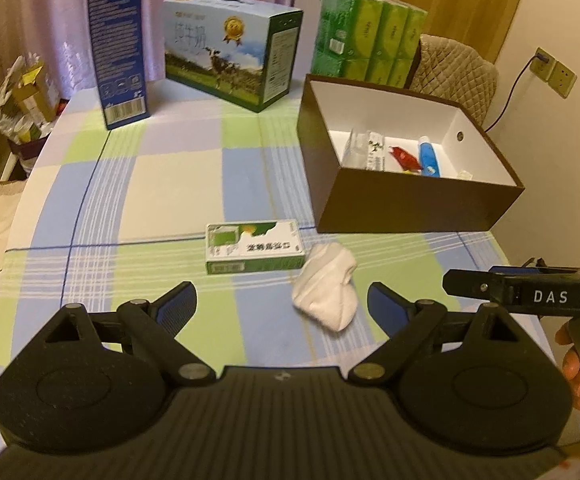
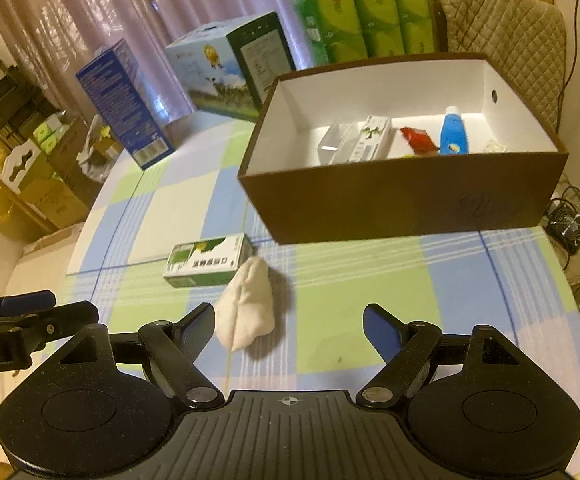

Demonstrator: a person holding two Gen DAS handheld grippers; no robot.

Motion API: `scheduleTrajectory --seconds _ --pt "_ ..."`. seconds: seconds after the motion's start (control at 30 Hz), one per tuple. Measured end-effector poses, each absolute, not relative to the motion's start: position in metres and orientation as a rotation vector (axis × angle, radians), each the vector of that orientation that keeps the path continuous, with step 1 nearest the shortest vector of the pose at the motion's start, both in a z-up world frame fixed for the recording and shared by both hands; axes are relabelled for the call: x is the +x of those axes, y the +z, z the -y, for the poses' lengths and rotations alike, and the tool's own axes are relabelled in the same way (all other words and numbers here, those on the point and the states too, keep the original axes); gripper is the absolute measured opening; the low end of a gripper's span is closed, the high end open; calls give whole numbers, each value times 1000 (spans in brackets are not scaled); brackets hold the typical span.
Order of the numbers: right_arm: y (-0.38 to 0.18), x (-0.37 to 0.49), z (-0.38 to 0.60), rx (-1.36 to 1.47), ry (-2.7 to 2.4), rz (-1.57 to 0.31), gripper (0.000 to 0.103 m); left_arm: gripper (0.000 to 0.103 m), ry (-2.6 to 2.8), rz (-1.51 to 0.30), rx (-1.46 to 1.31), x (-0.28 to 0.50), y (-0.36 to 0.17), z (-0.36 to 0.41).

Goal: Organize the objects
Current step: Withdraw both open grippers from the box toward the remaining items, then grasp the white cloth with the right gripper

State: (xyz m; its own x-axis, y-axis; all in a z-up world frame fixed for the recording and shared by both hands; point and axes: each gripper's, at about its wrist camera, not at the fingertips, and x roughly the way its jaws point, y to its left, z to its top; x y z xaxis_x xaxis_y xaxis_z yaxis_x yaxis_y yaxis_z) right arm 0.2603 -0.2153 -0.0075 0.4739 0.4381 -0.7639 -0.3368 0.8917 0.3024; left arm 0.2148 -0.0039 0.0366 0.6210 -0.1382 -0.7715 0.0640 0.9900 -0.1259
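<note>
On the checked blue, green and white cloth of the surface [image 1: 162, 184], two loose items are left outside the open brown cardboard box with a white interior [image 1: 406, 204]: a flat green-and-white carton with printed text [image 1: 255, 247] and a crumpled white cloth bundle, possibly a sock [image 1: 326, 294]. The two lie just beside each other, near the front wall of the box. Several items are already seen inside the box, among them a blue bottle [image 2: 454, 132], a red packet [image 2: 418, 139] and a pale carton [image 2: 372, 140]. The left tongs [image 1: 282, 300] are held open and empty over the surface, with the white bundle between and slightly ahead of the fingers. The right tongs [image 2: 289, 322] are likewise open and empty, the bundle lying close to their left finger. The step in hand is judged to be the approach to one of the remaining items, most likely the bundle. For the next move, one pair of tongs would need to be lowered astride the bundle, closed on the soft fabric, lifted clear of the box wall and released inside.
</note>
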Motion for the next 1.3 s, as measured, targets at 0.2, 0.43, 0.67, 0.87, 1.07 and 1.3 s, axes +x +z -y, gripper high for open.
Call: scheduleTrajectory --seconds 0.2,0.43,0.67,0.87,1.07,1.3 --pt "-16 250 203 81 493 -982 78 91 -94 -914 -95 210 28 -6" --pt "-28 248 187 47 517 -995 78 91 -57 -931 -90 210 17 -15" --pt "-48 250 165 -20 565 -999 78 91 -7 -960 -69 213 0 -23" --pt "-64 261 149 -53 593 -1005 78 91 18 -986 -76 220 -13 -31" --pt "-78 272 133 -97 614 -1001 78 91 41 -1012 -84 228 -24 -38" --pt "-94 283 117 -148 625 -1001 78 91 63 -1033 -86 237 -34 -45"
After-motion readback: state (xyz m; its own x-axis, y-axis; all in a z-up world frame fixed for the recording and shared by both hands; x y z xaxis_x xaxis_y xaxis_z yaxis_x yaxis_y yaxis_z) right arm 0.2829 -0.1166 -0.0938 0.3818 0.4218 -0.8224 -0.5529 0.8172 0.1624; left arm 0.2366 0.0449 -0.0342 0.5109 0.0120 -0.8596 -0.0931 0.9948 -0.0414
